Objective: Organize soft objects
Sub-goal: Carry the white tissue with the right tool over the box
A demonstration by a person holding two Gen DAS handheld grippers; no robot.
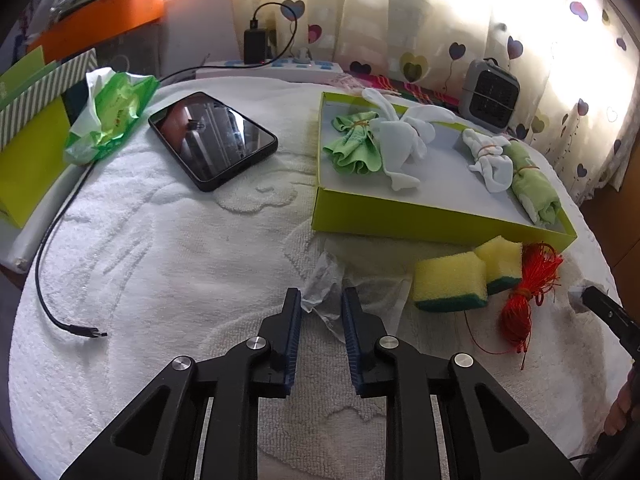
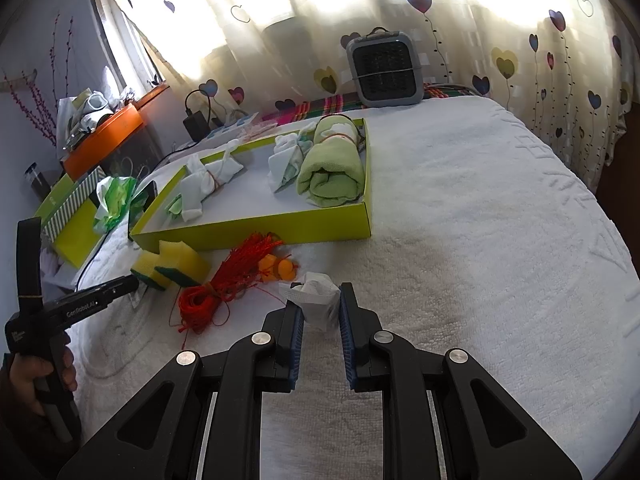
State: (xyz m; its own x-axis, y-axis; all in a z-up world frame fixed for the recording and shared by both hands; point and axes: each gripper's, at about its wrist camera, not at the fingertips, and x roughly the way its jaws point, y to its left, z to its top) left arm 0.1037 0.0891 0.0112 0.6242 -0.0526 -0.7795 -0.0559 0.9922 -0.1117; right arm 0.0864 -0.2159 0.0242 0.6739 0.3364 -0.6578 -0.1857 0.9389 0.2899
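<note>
Left wrist view: the left tongs (image 1: 321, 300) point down at a white towel-covered worktop (image 1: 160, 248). Their jaws stand narrow, pinched on one end of a thin, crumpled white tissue (image 1: 326, 280). To the right lie two yellow sponges (image 1: 450, 286) with green undersides, touching each other, and a bundle of red cord (image 1: 526, 292) just beside them. Farther off sits a shallow green tray (image 1: 400, 212) holding tied white and green cloth bundles (image 1: 358, 146). A black phone (image 1: 212, 138) lies to the far left, a loose cable (image 1: 52, 248) nearer.

Right wrist view: the right tongs (image 2: 320, 298) are closed narrow on a bunched white tissue end (image 2: 316, 294), probably the other end of the same sheet, though the view does not settle it. To the left, the left tongs' tip reaches the sponges, with a hand (image 2: 36, 376) on the handle. A rolled green towel (image 2: 332, 172) lies in the tray's right corner.
</note>
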